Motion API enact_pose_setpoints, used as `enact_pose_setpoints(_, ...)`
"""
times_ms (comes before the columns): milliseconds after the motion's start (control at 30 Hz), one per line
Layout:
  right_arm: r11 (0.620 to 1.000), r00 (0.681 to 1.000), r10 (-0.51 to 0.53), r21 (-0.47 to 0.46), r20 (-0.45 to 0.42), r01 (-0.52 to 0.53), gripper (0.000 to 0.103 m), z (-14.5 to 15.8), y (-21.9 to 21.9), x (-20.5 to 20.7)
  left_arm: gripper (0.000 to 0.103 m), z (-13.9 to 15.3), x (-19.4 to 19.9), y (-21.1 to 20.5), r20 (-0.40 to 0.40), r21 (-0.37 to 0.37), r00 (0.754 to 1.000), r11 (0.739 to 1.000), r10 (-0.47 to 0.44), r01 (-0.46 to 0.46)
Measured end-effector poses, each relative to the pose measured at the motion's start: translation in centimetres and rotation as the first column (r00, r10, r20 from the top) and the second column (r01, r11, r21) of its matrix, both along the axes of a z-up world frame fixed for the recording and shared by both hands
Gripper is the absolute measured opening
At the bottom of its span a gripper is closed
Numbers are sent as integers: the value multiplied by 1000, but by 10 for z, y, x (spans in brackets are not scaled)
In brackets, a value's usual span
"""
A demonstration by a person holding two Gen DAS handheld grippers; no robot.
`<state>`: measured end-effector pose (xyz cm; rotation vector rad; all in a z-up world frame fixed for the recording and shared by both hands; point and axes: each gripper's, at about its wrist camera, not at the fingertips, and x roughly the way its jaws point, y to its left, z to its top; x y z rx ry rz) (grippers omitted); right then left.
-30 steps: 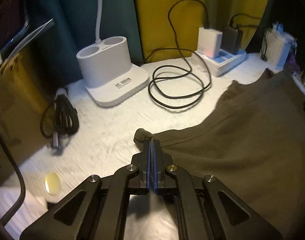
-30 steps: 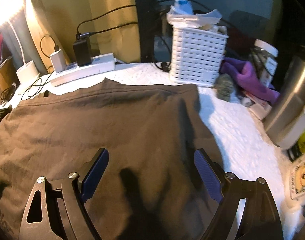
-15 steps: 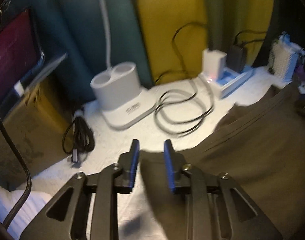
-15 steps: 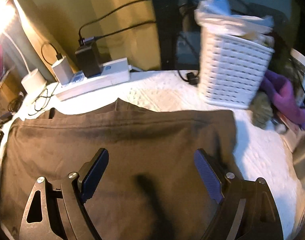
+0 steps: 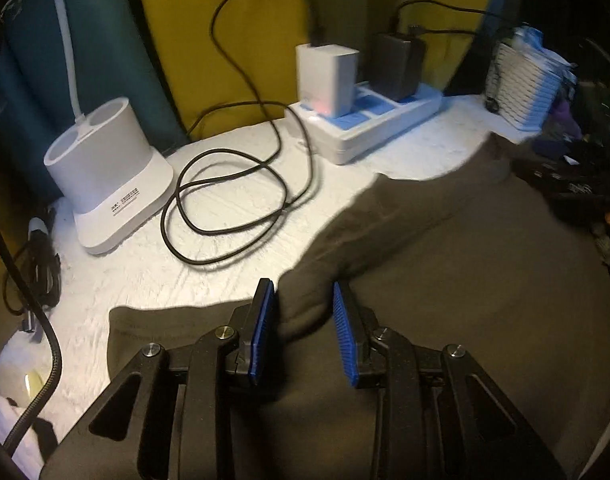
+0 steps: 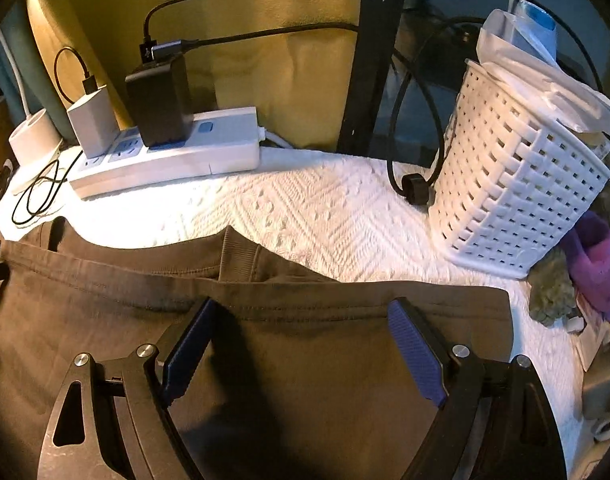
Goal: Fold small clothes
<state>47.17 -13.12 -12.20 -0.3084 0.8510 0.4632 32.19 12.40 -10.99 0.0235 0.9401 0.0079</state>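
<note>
We see a dark olive garment [image 5: 465,280] spread flat across a white textured cover [image 6: 305,208] on the surface, just in front of a white power strip [image 6: 177,156], our landmark here. In the left wrist view the left tool [image 5: 303,304] hangs low over the garment's near-left edge; its blue pads have just been opening and now stand a little apart, with a raised fold of the cloth lying between them, and we see no pad pressing on it. The garment's ribbed back edge lies near the power strip, not touching it.

In the right wrist view the right tool [image 6: 301,328] hovers over the garment with its jaws spread wide and nothing between them but the flat cloth below. A seam runs across the cloth just beyond its tips.

On the power strip stand a white charger [image 6: 93,124] and a black charger [image 6: 159,100], each with a cable. A coiled black cable [image 5: 229,208] lies on the cover to the left of the power strip, and farther left stands a white lamp base [image 5: 105,176]. To the right of the power strip sits a white woven basket [image 6: 517,200], with a purple cloth [image 6: 597,264] just beyond it.
</note>
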Motion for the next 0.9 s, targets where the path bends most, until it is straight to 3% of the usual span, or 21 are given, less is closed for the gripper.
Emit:
enact_pose_setpoints(100, 1000, 1000, -8, 6, 7, 8, 88, 3, -4, -1, 44, -1, 10, 9, 11, -20, 999, 999, 50, -50)
enact_pose_setpoints(267, 1000, 999, -20, 10, 25, 20, 88, 14, -14, -8, 44, 12, 0, 9, 49, -12, 996, 997, 81, -80)
enact_pose_setpoints(533, 999, 999, 4, 38, 46, -6, 88, 29, -34, -41, 44, 37, -62, 9, 107, -53, 986, 991, 125, -119)
enact_pose_setpoints(667, 999, 999, 35, 23, 19, -35, 88, 22, -40, -62, 44, 30, -92, -6, 82, -100, 991, 990, 108, -100)
enact_pose_setpoints(767, 996, 995, 76, 59, -64, -73, 88, 8, -49, -79, 44, 19, -107, -19, 33, -181, 995, 980, 93, -85)
enact_pose_setpoints(900, 995, 994, 103, -9, -41, -103, 88, -1, -56, -107, 44, 4, -134, -34, -3, -160, 997, 984, 83, -82)
